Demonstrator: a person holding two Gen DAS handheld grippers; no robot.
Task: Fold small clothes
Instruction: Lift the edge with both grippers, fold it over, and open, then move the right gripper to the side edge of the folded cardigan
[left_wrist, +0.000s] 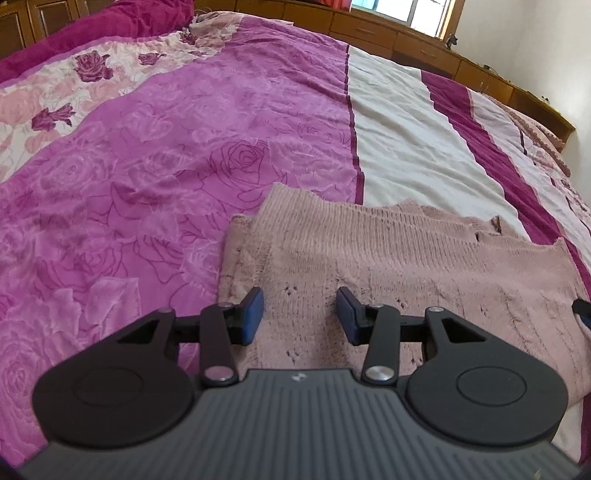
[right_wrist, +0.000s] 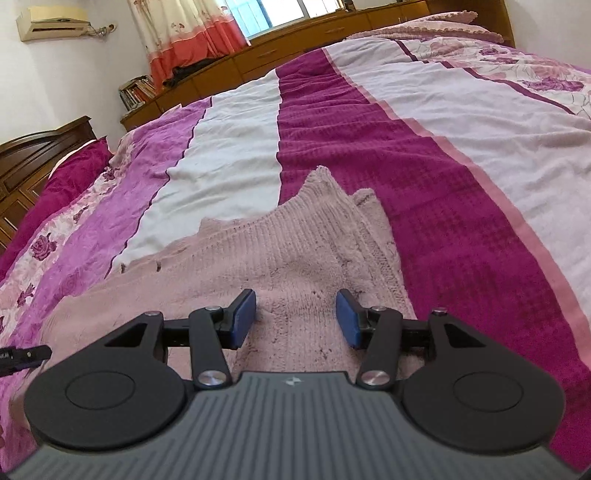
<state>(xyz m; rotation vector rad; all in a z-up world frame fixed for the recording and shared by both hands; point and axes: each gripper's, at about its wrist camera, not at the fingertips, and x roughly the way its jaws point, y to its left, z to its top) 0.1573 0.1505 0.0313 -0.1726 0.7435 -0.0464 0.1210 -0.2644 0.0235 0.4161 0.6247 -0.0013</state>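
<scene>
A dusty-pink knitted garment (left_wrist: 388, 258) lies flat on the bed, folded over with layered ribbed edges at its far side. My left gripper (left_wrist: 300, 314) hovers open over its left part, blue pads apart with only knit below them. The same garment (right_wrist: 288, 254) fills the right wrist view, its folded corner pointing away. My right gripper (right_wrist: 295, 317) is open above its right part, nothing pinched between the blue pads. The tip of the right gripper (left_wrist: 583, 308) shows at the left wrist view's right edge, and the left gripper's tip (right_wrist: 26, 356) at the right wrist view's left edge.
The bedspread (left_wrist: 184, 166) has purple rose, cream and magenta stripes. A wooden headboard with drawers (left_wrist: 369, 29) runs along the far side below a window. Pillows (right_wrist: 436, 24) lie at the far right, a bookshelf (right_wrist: 140, 90) and curtain stand at the back left.
</scene>
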